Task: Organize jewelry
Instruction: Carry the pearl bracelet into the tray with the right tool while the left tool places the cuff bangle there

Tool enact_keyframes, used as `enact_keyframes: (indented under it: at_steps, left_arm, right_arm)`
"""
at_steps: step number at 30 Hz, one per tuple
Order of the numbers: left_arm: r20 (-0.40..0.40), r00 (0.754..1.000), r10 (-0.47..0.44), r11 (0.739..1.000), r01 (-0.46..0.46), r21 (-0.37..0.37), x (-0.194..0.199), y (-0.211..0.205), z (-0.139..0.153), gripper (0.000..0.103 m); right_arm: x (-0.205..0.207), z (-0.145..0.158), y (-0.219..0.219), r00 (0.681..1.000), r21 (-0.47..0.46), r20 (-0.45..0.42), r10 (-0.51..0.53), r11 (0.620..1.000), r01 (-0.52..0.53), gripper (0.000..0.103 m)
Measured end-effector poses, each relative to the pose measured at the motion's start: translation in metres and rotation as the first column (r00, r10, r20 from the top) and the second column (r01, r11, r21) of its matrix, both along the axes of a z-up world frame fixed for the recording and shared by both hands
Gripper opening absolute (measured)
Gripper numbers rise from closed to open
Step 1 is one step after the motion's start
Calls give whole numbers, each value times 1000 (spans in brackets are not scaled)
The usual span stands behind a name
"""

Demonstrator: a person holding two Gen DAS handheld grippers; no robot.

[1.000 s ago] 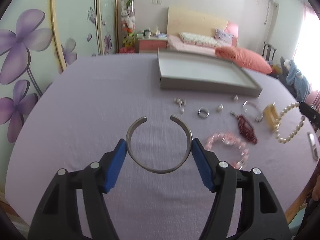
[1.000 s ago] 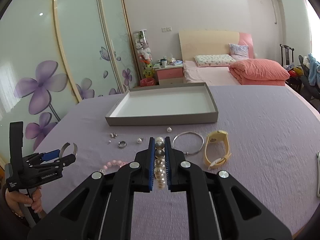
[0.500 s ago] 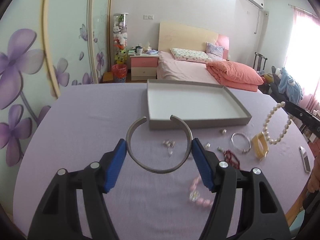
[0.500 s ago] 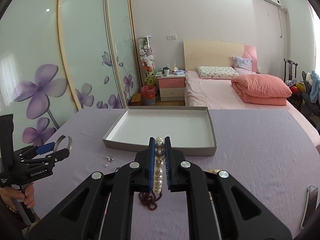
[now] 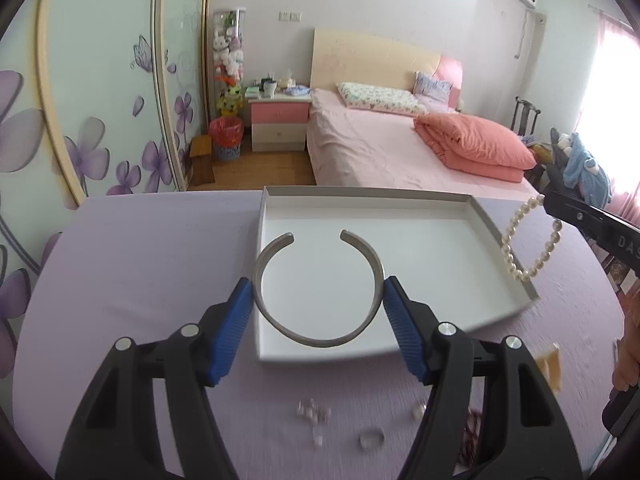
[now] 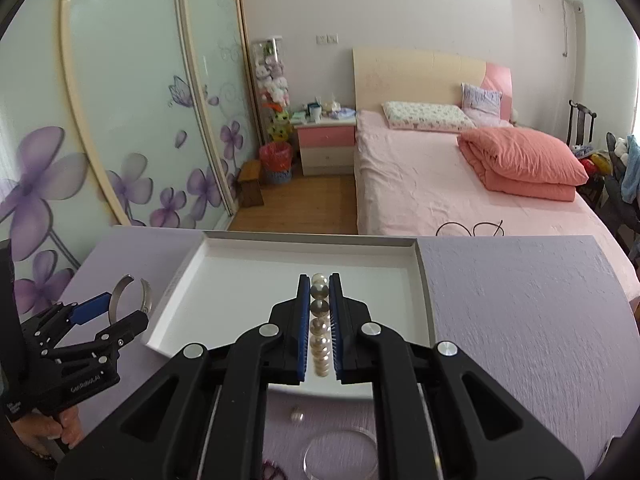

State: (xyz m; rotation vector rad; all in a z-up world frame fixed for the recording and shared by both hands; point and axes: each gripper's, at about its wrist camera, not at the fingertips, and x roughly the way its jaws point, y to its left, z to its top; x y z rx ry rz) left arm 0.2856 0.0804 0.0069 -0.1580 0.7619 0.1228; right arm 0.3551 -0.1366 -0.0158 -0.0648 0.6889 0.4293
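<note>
The left gripper (image 5: 318, 300) clamps a silver cuff (image 5: 318, 286) across its width, the gap pointing away, over the near-left part of the tray (image 5: 508, 264). The right gripper (image 6: 320, 320) is clamped on a pearl strand (image 6: 320, 330) running lengthwise between its pads, over the tray's near edge. Both were over the loose jewelry a second ago; now they are above the white tray, which holds nothing.

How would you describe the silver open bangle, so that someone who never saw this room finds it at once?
Find the table with the lilac cloth and the shallow white tray on it. Above the tray's near left part, the left gripper holds the bangle between its blue pads. It is a plain metal band with a gap, unlike the pearl bracelet hanging from the right gripper.
</note>
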Motion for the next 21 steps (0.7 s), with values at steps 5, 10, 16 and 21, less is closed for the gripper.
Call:
enact_keyframes:
  at_steps: [5,10,16,21]
  left_arm:
    - [-52,998,18,1000,-18,-3,46,6,-18,66]
    - [-92,996,12,1000,-11,12,75,6,-31,66]
    - [-121,993,10,1000,-8,20,95,10,-43,66]
    - [-137,991,2,1000,0,13,106,11,-50,66]
  right_arm:
    - [45,-29,17,994,-6,-102,-34,999,33,10]
    - [83,-53,18,974,2,-205,-96,995,99,10]
    - [104,-74,14,938,2,-317,-139,989,147,10]
    - [99,-69,8,939,14,-314,-143,988,155,49]
